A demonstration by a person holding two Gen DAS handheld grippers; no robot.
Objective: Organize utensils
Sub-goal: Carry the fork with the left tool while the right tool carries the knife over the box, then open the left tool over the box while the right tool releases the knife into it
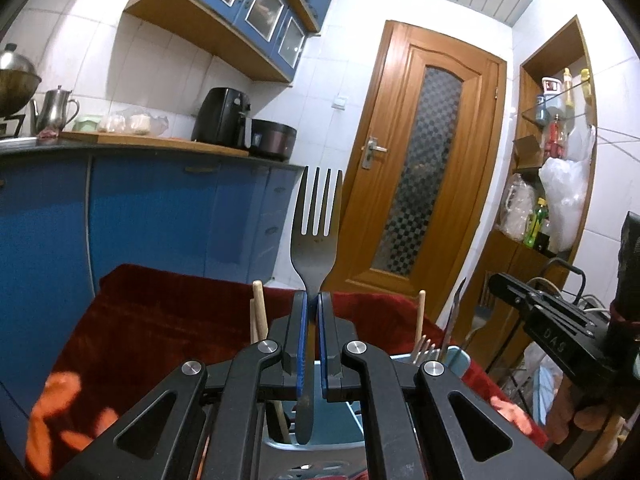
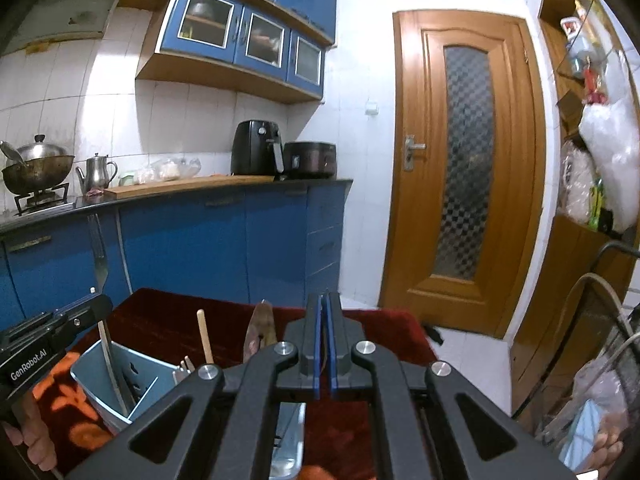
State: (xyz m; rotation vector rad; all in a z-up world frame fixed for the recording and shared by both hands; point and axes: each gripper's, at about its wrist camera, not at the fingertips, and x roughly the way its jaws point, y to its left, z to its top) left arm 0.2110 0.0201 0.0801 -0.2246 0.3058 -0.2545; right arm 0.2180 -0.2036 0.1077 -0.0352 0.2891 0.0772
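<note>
Steel fork (image 1: 316, 236) upright between clamped left gripper (image 1: 313, 300) jaws.

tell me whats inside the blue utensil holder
In the blue utensil holder: wooden chopsticks, a small fork, a knife. The gripper covers its right part.

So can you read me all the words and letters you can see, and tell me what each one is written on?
"GenRobot.AI" in white, on the black body of the left gripper, seen from the right wrist.
"DAS", faint raised letters, on the black body of the right gripper, seen from the left wrist.
The labels on the bottles in the wooden shelf are too small and blurred to read.
</note>
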